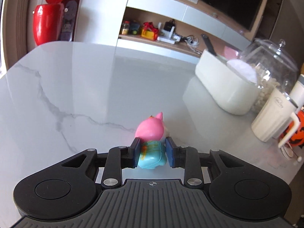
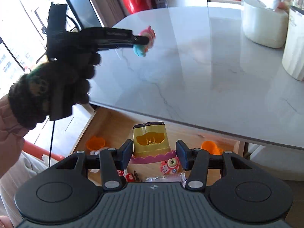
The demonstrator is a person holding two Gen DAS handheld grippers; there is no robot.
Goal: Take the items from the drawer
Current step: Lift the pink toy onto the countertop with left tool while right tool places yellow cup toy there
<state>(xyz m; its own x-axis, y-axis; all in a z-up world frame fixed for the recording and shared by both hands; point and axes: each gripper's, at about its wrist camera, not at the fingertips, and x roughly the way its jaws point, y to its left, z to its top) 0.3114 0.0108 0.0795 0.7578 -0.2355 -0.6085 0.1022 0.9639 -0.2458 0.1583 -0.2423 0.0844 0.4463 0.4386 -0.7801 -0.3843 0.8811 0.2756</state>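
My left gripper (image 1: 153, 149) is shut on a pink and turquoise toy figure (image 1: 151, 142), held just above the white marble table (image 1: 76, 95). The right wrist view shows that same left gripper (image 2: 141, 41) from the side, with the toy figure (image 2: 145, 41) over the table and a gloved hand (image 2: 57, 83) on the handle. My right gripper (image 2: 153, 153) stands open above the open wooden drawer (image 2: 106, 121), its pads on either side of a yellow toy (image 2: 150, 140) with a pink wavy base, apart from it. Orange cups (image 2: 96, 142) and small packets lie in the drawer.
On the table's right stand a white container (image 1: 226, 87), a glass jar (image 1: 269, 64), a white ribbed cup (image 1: 271, 117) and an orange pumpkin item (image 1: 296, 133). A red bin (image 1: 47, 19) and shelves (image 1: 161, 32) lie behind. A small round pink toy (image 2: 170, 165) sits in the drawer.
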